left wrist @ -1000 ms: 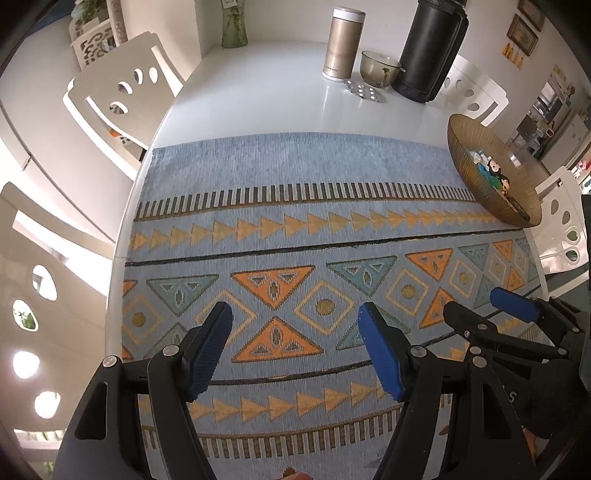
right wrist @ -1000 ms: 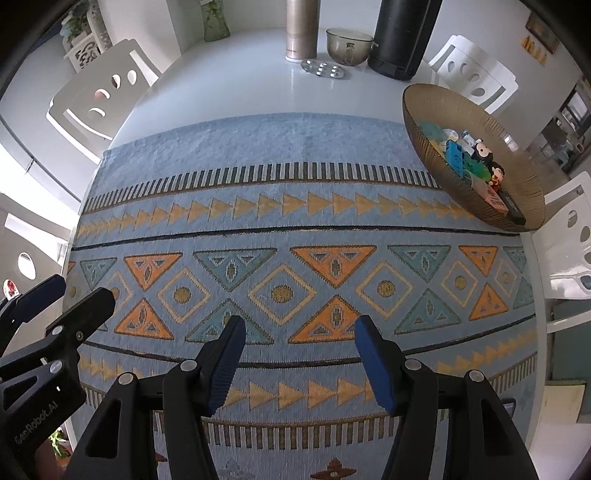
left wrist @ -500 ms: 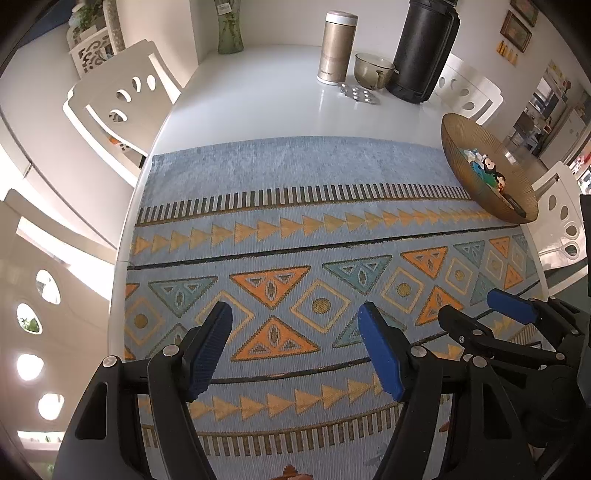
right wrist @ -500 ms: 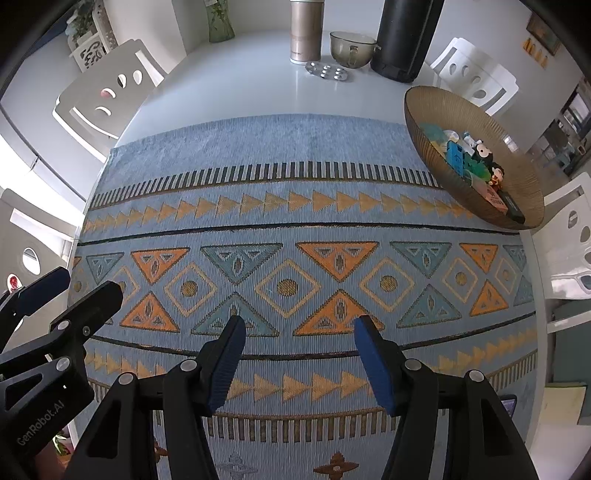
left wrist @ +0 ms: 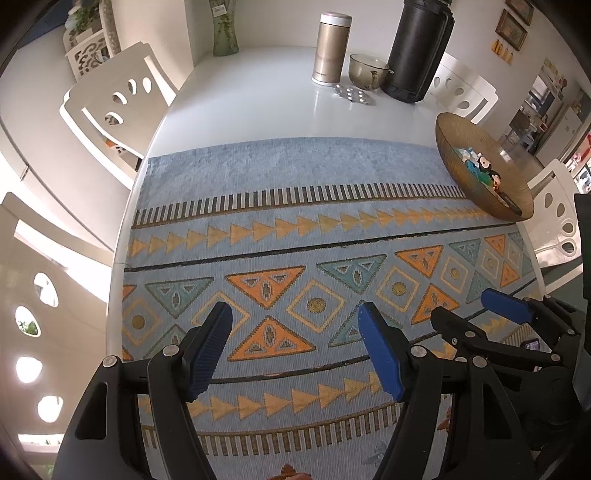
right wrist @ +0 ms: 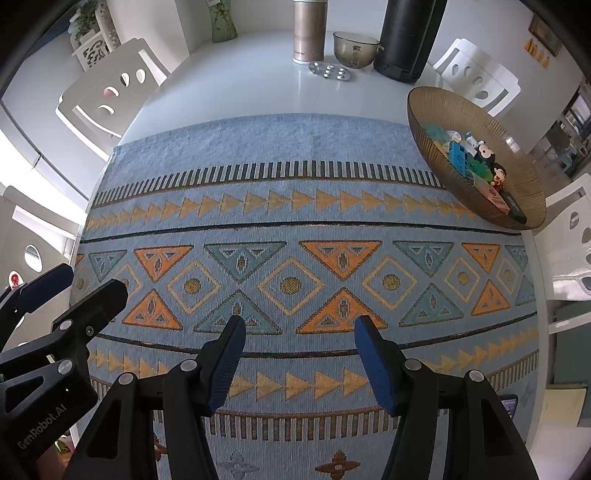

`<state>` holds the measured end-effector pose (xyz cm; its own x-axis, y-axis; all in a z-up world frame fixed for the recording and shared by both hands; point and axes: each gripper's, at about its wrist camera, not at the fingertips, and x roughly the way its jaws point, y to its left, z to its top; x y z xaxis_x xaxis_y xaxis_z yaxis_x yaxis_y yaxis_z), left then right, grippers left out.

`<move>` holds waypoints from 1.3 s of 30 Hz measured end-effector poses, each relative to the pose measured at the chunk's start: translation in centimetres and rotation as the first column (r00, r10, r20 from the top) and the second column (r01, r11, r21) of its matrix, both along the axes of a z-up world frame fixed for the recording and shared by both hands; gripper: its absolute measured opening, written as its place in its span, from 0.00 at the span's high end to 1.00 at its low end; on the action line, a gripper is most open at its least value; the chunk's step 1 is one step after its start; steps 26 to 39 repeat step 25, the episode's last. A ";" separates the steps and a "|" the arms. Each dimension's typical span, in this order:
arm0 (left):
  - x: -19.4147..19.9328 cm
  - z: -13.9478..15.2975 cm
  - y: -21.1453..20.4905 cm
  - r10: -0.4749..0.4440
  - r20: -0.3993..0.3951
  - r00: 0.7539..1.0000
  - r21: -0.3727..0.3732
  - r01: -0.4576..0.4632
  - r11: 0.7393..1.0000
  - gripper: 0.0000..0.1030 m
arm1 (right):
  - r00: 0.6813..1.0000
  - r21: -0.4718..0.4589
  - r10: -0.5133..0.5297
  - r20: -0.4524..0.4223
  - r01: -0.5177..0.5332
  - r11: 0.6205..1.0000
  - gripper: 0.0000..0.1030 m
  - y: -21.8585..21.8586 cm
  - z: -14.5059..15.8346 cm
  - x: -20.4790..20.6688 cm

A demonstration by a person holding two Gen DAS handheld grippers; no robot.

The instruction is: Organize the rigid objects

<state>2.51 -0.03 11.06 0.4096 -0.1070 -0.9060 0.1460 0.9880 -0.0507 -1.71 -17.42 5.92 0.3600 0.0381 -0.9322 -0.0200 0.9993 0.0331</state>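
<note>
The left gripper [left wrist: 295,343] is held above the near part of a patterned blue cloth [left wrist: 295,206] that covers the near half of a white table [left wrist: 258,99]. Its jaws are spread wide, and nothing is seen between the blue pads [left wrist: 380,358]; only the cloth shows in the gap. The right gripper [right wrist: 297,362] is held just beside it, toward the right edge of the table, also above the cloth. Its jaws are likewise spread, with nothing between them.

The task's things are found in a brown ribbed bowl [right wrist: 436,122], which is set at the right edge of the table, partly on the far right corner of the cloth. Small rigid objects [right wrist: 476,162] are heaped inside it: a blue block, figurines with dark heads, a pink box and a dark flat piece. The exact kind of each cannot be told.

Along the far edge of the table, on the bare white surface, a metal flask [left wrist: 330,48], a smoked glass cup [left wrist: 367,70], a tall black container [left wrist: 417,51] and a blister pack of pills [left wrist: 352,95] are grouped near one another. A green glass vase [left wrist: 223,29] is placed at the far left corner. White chairs [left wrist: 114,99] are set around the table.
</note>
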 end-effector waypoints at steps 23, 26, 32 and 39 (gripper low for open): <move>-0.1 1.0 0.6 0.026 0.085 0.996 0.024 -0.029 0.999 0.33 | 1.000 0.001 0.004 -0.001 -0.004 1.000 0.42 0.1 0.0 0.0; 0.0 0.9 0.7 0.031 0.076 0.997 0.015 -0.032 0.999 0.33 | 1.000 0.000 0.004 -0.001 -0.004 1.000 0.42 0.1 0.0 0.0; 0.0 0.9 0.7 0.031 0.076 0.997 0.015 -0.032 0.999 0.33 | 1.000 0.000 0.004 -0.001 -0.004 1.000 0.42 0.1 0.0 0.0; 0.0 0.9 0.7 0.031 0.076 0.997 0.015 -0.032 0.999 0.33 | 1.000 0.000 0.004 -0.001 -0.004 1.000 0.42 0.1 0.0 0.0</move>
